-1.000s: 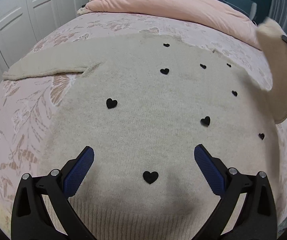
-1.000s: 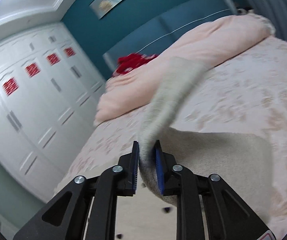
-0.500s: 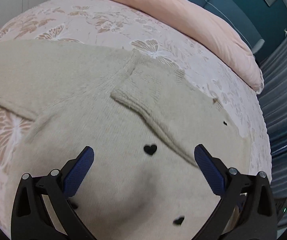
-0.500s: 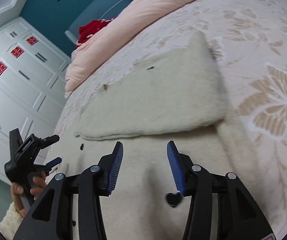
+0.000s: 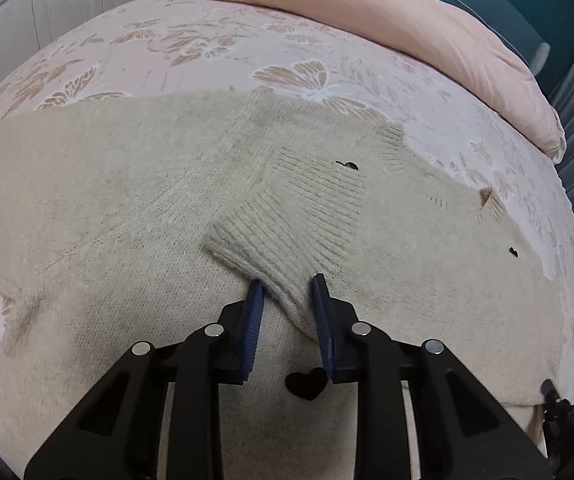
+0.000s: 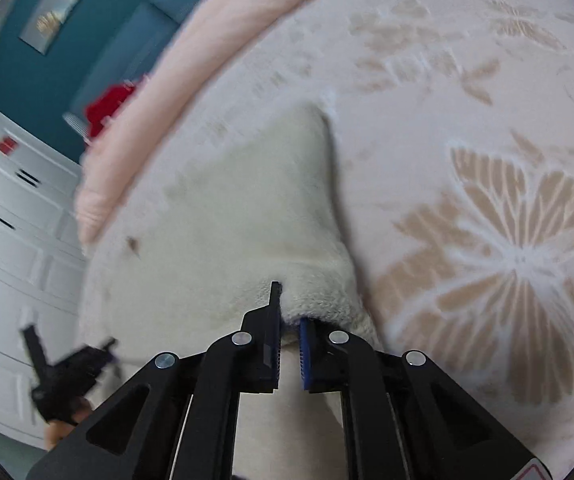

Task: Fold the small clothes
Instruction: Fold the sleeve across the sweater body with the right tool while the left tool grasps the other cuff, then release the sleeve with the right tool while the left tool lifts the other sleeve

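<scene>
A cream knit sweater [image 5: 119,208] with small black hearts lies flat on the bed. One sleeve is folded across its body, its ribbed cuff [image 5: 283,232] pointing toward me. My left gripper [image 5: 287,296] is shut on the folded sleeve just behind the cuff. In the right wrist view my right gripper [image 6: 289,312] is shut on a folded edge of the sweater [image 6: 227,216] at its right side. The left gripper [image 6: 67,372] shows blurred at lower left of the right wrist view.
The bedspread [image 5: 215,52] is pink with butterfly print. A rolled pink duvet [image 5: 407,20] lies along the far edge. White wardrobe doors [image 6: 11,240] stand to the left, a teal wall [image 6: 99,32] behind, and a red item [image 6: 107,108] by the duvet.
Both grippers were open half a second ago and have now closed on the sweater: the left on the folded sleeve, the right on the side fold. The sleeve was laid across the body earlier.
</scene>
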### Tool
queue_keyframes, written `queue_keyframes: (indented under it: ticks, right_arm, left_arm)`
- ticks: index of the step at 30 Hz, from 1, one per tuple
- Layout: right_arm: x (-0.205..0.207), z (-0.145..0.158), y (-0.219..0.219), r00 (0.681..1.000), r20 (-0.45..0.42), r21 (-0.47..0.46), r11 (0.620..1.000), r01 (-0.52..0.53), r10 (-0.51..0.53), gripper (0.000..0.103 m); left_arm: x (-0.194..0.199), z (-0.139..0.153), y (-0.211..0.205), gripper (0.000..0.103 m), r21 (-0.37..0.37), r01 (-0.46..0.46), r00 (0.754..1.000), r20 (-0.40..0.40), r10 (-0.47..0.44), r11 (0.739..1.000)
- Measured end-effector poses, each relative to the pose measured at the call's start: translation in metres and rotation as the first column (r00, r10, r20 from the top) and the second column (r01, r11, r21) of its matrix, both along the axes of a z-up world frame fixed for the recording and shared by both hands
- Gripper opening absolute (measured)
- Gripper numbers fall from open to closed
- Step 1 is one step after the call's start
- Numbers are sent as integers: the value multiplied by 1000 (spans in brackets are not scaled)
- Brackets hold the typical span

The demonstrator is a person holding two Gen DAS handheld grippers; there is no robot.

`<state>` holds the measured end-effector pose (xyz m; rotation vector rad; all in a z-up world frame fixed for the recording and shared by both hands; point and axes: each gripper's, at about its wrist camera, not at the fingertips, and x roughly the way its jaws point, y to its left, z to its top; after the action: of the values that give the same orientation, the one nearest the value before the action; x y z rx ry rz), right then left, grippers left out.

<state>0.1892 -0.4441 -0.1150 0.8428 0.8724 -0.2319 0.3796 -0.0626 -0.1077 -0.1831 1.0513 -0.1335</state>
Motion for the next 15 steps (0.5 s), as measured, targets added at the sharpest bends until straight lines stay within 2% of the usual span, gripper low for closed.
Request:
queue_keyframes:
  ticks: [1, 4, 7, 9, 11, 12, 15]
  right_arm:
    - [-7, 3, 4, 1000, 30, -2, 1000, 1, -1, 6]
    - [-23, 36, 24, 999, 53, -132, 991, -5, 12, 14]
    - [-28, 57, 40, 996, 84, -233, 972, -2, 22, 16]
    - [-10, 45, 44, 998, 20, -279, 959, -52, 60, 16]
    - [3, 16, 40, 994, -92, -286, 954, -89, 65, 12]
    - [2, 16, 41, 995, -88, -294, 953, -73, 49, 10]
    - [-13, 39, 55, 999, -31, -297, 954, -41, 33, 16]
  left_arm:
    - [-3, 2, -2, 26, 16, 2, 1000, 11, -2, 1000]
    - [-12, 9, -2, 26, 3, -2, 1000, 18, 2, 1000]
    - [-18, 12, -2, 27, 28, 9, 1000, 28, -10, 1000]
    - [-22, 14, -2, 27, 43, 18, 999, 27, -19, 999]
    - [-25, 15, 5, 27, 48, 10, 1000, 12, -11, 999]
    - [-26, 16, 11, 27, 51, 3, 1000, 5, -4, 999]
    - [-32, 22, 33, 32, 73, -8, 1000, 18, 7, 997]
